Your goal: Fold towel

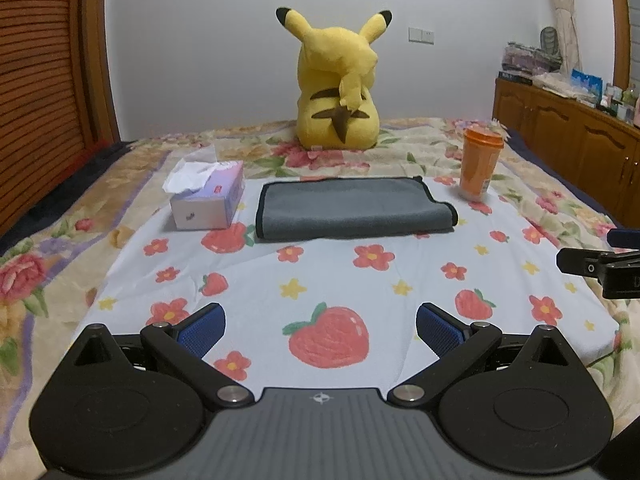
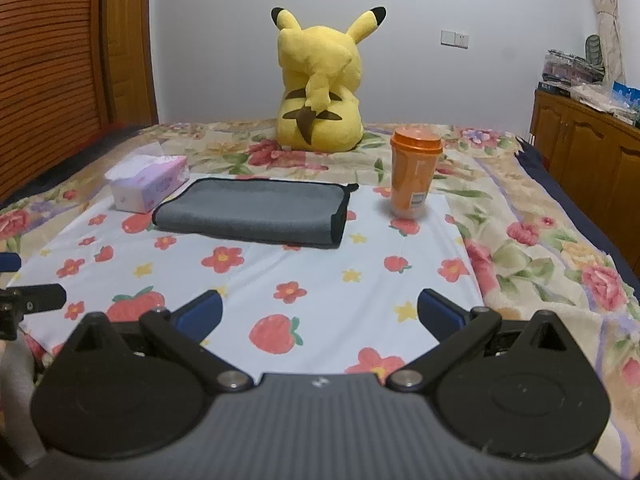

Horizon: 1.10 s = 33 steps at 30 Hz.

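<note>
A grey towel (image 1: 352,208) with black edging lies folded flat on the strawberry-print cloth (image 1: 360,280), toward its far side; it also shows in the right wrist view (image 2: 256,210). My left gripper (image 1: 320,330) is open and empty, low over the near part of the cloth, well short of the towel. My right gripper (image 2: 318,312) is open and empty, also near the front edge, to the right of the left one. Each gripper's side shows at the edge of the other's view.
A tissue box (image 1: 208,200) stands left of the towel. An orange lidded cup (image 1: 478,164) stands to its right. A yellow plush toy (image 1: 340,80) sits behind it. The floral bedspread (image 2: 540,240) surrounds the cloth. Wooden cabinets (image 1: 568,140) run along the right.
</note>
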Motion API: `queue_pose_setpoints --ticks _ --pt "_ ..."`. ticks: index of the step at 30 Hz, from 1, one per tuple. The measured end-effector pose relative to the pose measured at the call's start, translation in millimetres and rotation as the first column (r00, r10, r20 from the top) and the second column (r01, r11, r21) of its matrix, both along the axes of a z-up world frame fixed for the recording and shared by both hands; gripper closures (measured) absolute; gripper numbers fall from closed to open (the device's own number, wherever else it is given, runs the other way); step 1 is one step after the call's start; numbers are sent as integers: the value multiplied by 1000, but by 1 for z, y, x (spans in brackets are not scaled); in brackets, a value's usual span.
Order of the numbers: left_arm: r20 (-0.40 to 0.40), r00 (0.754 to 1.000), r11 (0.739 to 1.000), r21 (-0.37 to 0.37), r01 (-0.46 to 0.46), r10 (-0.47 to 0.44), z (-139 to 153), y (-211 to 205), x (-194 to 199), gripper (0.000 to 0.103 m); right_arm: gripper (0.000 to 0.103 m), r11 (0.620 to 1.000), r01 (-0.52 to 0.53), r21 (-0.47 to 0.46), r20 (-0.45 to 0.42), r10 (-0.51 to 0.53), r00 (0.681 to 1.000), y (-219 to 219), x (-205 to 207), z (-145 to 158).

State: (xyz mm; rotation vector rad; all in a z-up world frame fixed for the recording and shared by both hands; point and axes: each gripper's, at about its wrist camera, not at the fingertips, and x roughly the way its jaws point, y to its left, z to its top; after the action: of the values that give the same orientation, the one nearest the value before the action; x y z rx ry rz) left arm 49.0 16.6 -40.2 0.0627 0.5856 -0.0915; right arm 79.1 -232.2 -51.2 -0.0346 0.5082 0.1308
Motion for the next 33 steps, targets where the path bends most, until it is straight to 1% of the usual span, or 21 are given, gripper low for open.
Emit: queue_pose_setpoints --ticks 9,12,23,33 --pt "67 998 1000 -7 -4 5 8 1 -5 0 0 1000 2 3 44 -2 999 -1 -5 5" --pt "98 995 1000 5 -5 4 11 0 -8 0 0 1000 3 4 61 -3 998 -1 -7 6" --pt "144 990 1000 -2 7 -7 15 1 -14 0 0 1000 10 8 100 -10 995 -2 -12 10" --pt "182 983 1000 10 11 -13 20 -1 -16 0 0 1000 13 12 128 -15 992 -4 -15 12"
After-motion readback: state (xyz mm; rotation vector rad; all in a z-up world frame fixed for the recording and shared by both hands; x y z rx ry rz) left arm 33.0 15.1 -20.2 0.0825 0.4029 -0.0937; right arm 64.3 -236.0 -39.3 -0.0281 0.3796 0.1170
